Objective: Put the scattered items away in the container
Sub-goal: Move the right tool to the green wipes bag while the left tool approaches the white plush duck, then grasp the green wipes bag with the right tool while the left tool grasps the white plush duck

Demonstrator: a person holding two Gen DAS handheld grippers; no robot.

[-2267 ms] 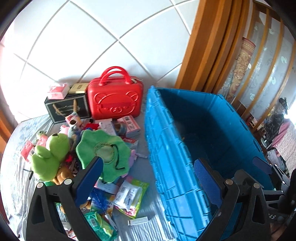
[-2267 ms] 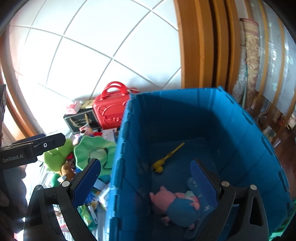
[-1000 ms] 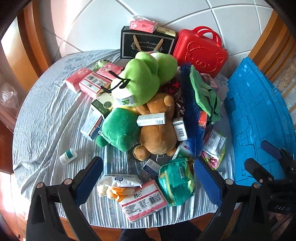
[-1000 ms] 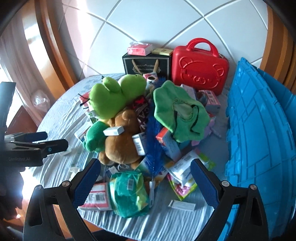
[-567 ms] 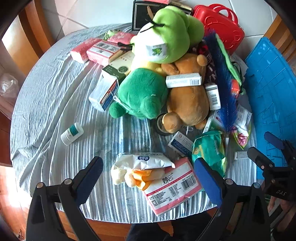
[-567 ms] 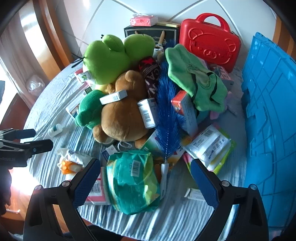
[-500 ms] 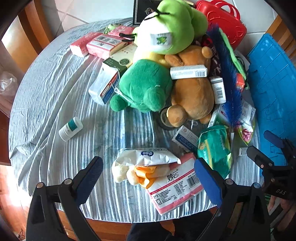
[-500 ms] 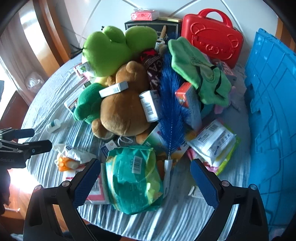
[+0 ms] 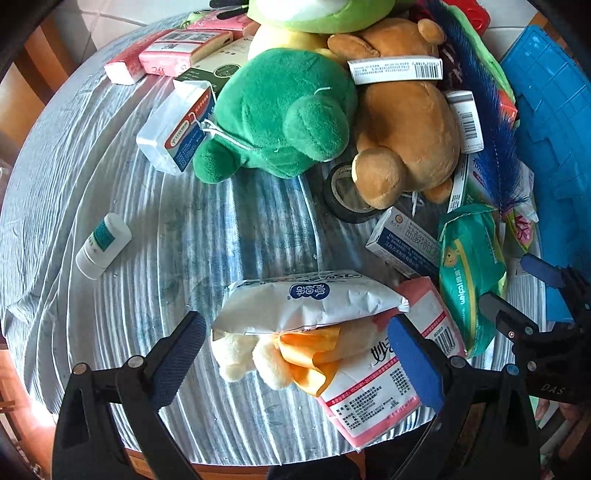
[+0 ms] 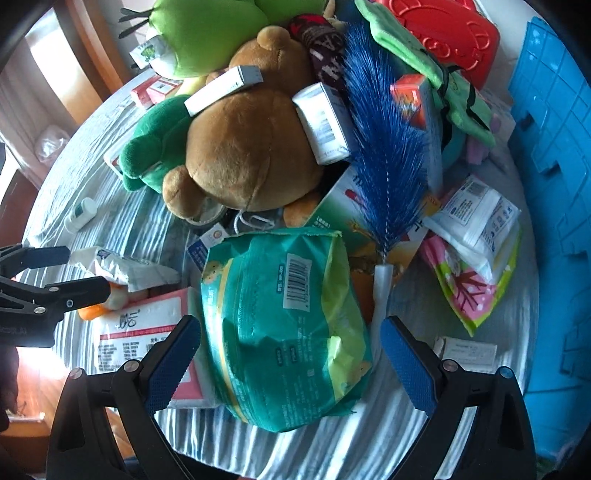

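We find the left gripper [image 9: 295, 350] with its fingers [image 9: 181, 354] spread wide and gripping nothing. Well out beyond the left finger, a small white bottle with a teal label [image 9: 102, 246] lies on its side on the round tabletop covered in pale blue striped cloth [image 9: 184, 229]. Between the fingers sit a crumpled white plastic packet [image 9: 306, 301], a cream and orange soft toy [image 9: 280, 356] partly under it, and a pink tissue pack [image 9: 376, 387] touching the right finger; the left finger stands just clear of the toy. Ahead of the fingers lie a dark green plush toy [image 9: 280, 110] and a brown plush bear [image 9: 402, 122] with a long white box [image 9: 395, 69] on it.

The right gripper [image 10: 291, 365] likewise has its fingers [image 10: 406, 365] wide apart, nothing held. A teal and green plastic pack with a barcode [image 10: 288, 325] fills the gap between them, with neither pad visibly touching it. Just ahead, a blue bristle brush with a white handle [image 10: 384, 147] lies over the pile, its handle end near the right finger. Beyond the right finger are a white and pink floral packet [image 10: 472, 251] and a small flat white box [image 10: 465, 352].

The blue plastic crate [image 10: 554, 184], the container for these items, stands at the far right, outside the right finger; only its ribbed outer wall is visible. At the far edge of the pile a red hard case [image 10: 443, 33] is partly seen.
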